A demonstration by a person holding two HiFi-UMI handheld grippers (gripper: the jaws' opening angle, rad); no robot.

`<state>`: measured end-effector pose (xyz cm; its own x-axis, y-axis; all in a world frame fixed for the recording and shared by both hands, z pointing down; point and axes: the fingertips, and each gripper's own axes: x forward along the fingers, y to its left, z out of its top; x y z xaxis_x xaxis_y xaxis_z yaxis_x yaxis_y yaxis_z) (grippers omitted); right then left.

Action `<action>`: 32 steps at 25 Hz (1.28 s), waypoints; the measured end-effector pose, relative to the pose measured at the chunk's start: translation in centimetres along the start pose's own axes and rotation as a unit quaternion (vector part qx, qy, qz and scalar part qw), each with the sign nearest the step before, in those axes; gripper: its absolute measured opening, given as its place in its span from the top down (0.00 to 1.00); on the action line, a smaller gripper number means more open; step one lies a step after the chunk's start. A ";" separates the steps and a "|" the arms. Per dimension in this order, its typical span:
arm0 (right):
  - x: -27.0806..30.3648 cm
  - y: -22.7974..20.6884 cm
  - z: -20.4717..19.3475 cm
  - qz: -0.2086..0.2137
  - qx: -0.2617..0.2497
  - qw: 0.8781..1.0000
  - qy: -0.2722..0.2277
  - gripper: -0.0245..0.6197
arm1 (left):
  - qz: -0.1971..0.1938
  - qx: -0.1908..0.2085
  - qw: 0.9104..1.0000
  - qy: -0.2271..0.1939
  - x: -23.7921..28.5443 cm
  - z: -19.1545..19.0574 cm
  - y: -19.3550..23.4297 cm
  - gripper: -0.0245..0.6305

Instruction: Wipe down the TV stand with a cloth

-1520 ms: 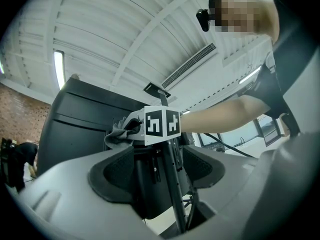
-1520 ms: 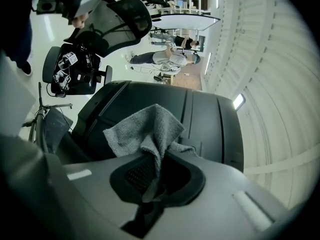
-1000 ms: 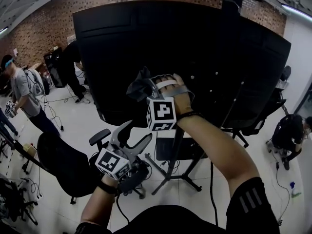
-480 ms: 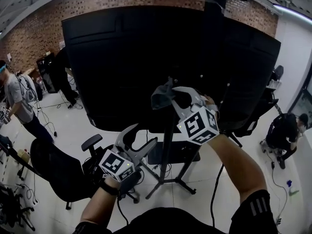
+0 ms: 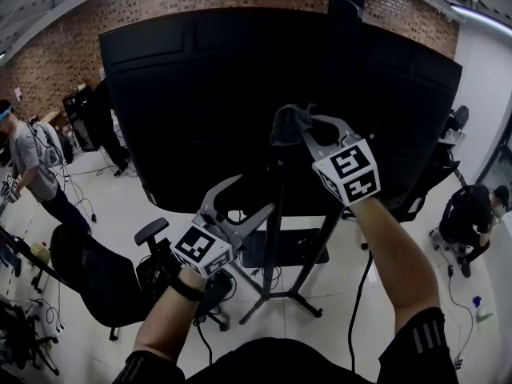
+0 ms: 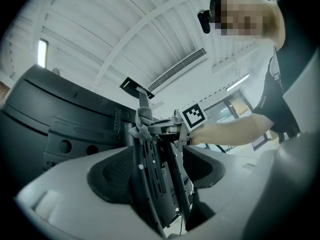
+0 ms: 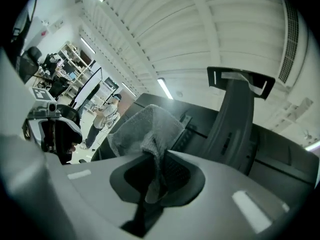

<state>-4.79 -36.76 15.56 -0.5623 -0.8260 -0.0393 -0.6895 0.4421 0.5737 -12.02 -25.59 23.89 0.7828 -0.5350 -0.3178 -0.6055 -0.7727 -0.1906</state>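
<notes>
Lifting a little over the last second, the left claw (image 5: 244,202) stands wide and empty, nearest the body. Further out, the right claw (image 5: 308,128), pinched shut on the grey cloth (image 5: 290,122), has swung up and rightward, rolling as it went. The cloth now sits by the upper post of the TV stand (image 5: 274,238), behind the TV (image 5: 200,86). Wiping there seems about to start.
</notes>
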 end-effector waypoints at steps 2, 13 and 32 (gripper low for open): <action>0.6 0.5 -1.0 0.009 0.009 1.000 0.010 0.92 | 0.002 -0.003 1.000 0.001 0.2 -0.4 0.1 0.48; 1.6 4.1 -8.2 0.046 0.039 0.997 0.055 0.92 | 0.019 -0.030 0.998 0.042 -0.6 -4.9 0.6 0.48; 0.8 11.9 -16.0 0.075 0.080 0.990 0.086 0.89 | 0.007 -0.064 0.995 0.080 -2.0 -10.8 -0.5 0.47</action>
<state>-6.14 -37.75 35.39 -0.5873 -0.7882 0.1840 -0.6751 0.6024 0.4258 -11.68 -27.82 34.63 0.7934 -0.5856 -0.1661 -0.6012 -0.7965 -0.0638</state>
